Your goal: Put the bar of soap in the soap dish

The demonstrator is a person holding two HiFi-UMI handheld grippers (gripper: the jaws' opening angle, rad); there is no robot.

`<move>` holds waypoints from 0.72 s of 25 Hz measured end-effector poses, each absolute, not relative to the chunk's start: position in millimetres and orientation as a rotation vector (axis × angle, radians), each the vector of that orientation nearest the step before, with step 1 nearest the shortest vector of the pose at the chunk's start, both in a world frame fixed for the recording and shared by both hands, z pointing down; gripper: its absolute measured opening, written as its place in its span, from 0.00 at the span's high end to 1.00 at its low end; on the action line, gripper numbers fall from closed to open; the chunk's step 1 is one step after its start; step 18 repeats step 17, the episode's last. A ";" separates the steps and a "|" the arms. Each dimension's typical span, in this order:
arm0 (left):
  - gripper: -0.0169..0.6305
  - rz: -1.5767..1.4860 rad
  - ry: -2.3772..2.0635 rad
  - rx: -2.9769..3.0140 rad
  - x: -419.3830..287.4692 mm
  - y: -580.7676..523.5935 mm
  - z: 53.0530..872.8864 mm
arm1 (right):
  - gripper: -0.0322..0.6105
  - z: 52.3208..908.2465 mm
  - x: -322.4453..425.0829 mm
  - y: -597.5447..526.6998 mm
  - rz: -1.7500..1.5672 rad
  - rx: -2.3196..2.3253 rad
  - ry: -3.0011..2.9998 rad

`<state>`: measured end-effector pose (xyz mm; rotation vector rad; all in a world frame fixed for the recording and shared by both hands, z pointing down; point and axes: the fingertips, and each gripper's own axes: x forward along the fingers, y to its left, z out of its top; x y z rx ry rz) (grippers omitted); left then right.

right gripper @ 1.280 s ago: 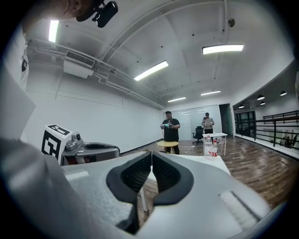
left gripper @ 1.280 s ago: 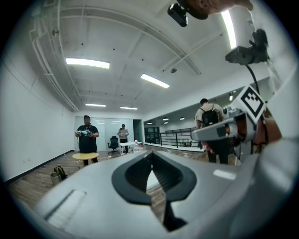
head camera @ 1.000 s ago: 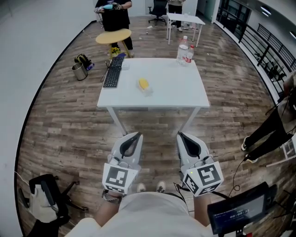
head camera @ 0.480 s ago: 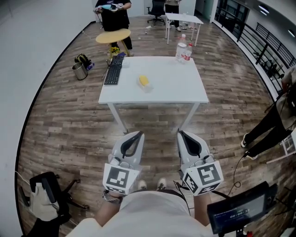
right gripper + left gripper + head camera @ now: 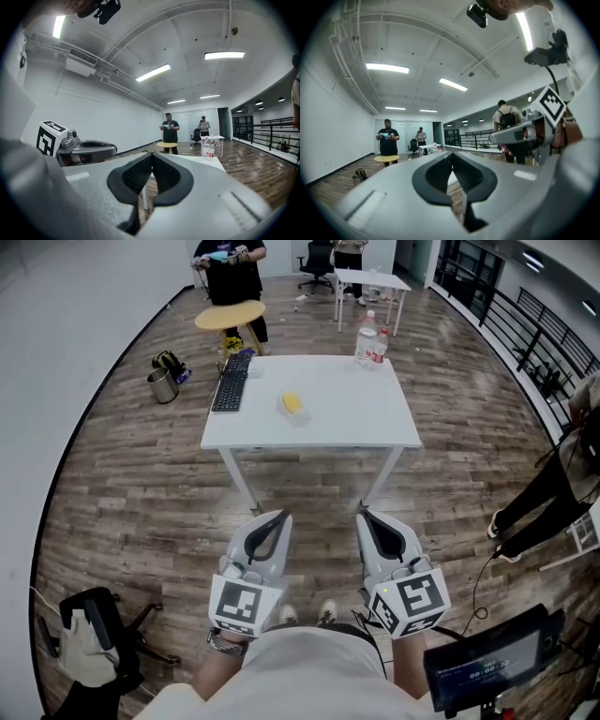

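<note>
Head view: the yellow bar of soap lies left of centre on the white rectangular table, near the black keyboard along its left edge. Short of the near edge, well apart from the soap, the grey left gripper and right gripper both have jaws pressed together, empty.

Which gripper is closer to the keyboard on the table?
Left. The left gripper is short of the table, nearly in line with the keyboard; the right gripper is beside it, further over, toward the bottles.
</note>
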<state>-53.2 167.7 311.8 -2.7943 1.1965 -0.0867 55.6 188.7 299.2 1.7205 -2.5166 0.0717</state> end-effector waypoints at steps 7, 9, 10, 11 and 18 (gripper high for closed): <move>0.96 -0.081 1.188 -2.794 -54.4 171.1 310.7 | 0.95 297.3 55.9 190.7 0.069 1.726 -2.509; 0.97 -0.066 1.204 -2.803 -53.4 170.9 309.6 | 0.95 298.7 56.3 190.5 0.075 1.726 -2.509; 0.97 -0.061 1.209 -2.805 -52.8 170.6 309.2 | 0.95 299.1 56.7 190.4 0.077 1.725 -2.510; 0.96 -0.059 1.209 -2.805 -52.3 170.1 308.8 | 0.95 299.2 57.1 190.1 0.078 1.725 -2.511; 0.96 -0.062 1.213 -2.801 -52.4 166.4 309.0 | 0.95 302.6 59.2 185.7 0.087 1.728 -2.506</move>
